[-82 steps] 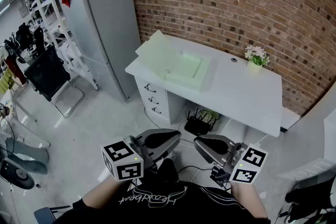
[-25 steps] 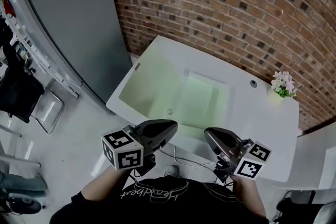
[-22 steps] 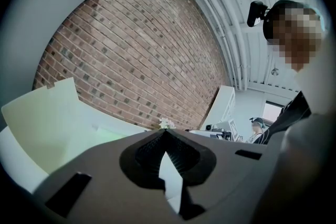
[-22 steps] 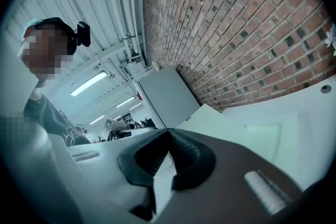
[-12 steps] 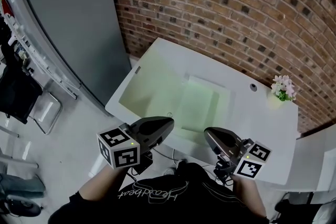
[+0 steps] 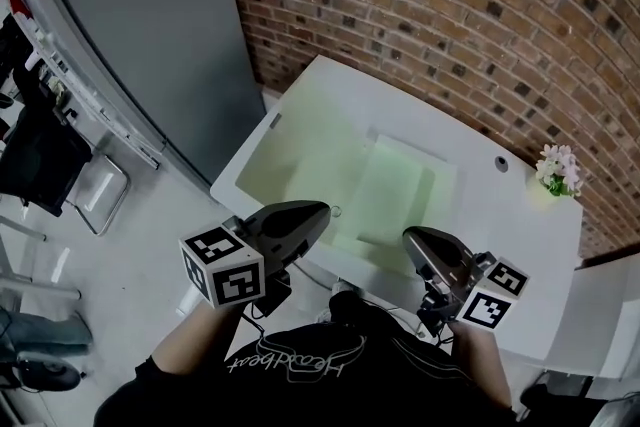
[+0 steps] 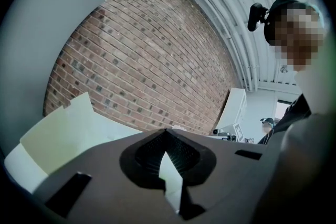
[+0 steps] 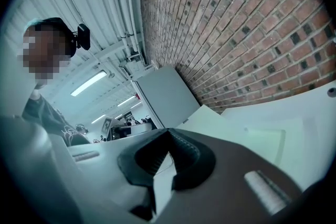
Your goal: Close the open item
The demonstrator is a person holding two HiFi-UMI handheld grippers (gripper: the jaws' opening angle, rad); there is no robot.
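Pale green box [image 6: 398,187]: I see it lying flat on the white table [image 6: 500,215], near the table's middle, with its tray facing up.
Lid [image 6: 300,155]: it is swung out to the left of the tray and lies spread over the table's left part, so the box is open. In the left gripper view it rises as a pale sheet [image 7: 60,128] in front of the bricks; in the right gripper view I see it [image 8: 210,117] beside the tray [image 8: 268,139].
Left hand-held gripper [image 6: 323,209]: I hold it low, close to my body, with its tip over the table's near edge, just short of the lid. Its own view shows the jaw tips meeting [image 7: 167,131], with only a thin slit below them and nothing gripped.
Right hand-held gripper [image 6: 409,237]: it is level with the left one and well apart from it, hanging over the near edge just below the tray. Its jaws are pressed together at the tip [image 8: 168,131] and carry nothing.
Contact: neither gripper touches the box or the lid.
Table extras: a small flower pot [image 6: 558,171] stands at the far right corner, and a round hole [image 6: 501,162] sits in the top near the wall.
Surroundings: a brick wall [image 6: 450,5] runs behind the table, and a tall grey cabinet [image 6: 140,45] stands to its left.
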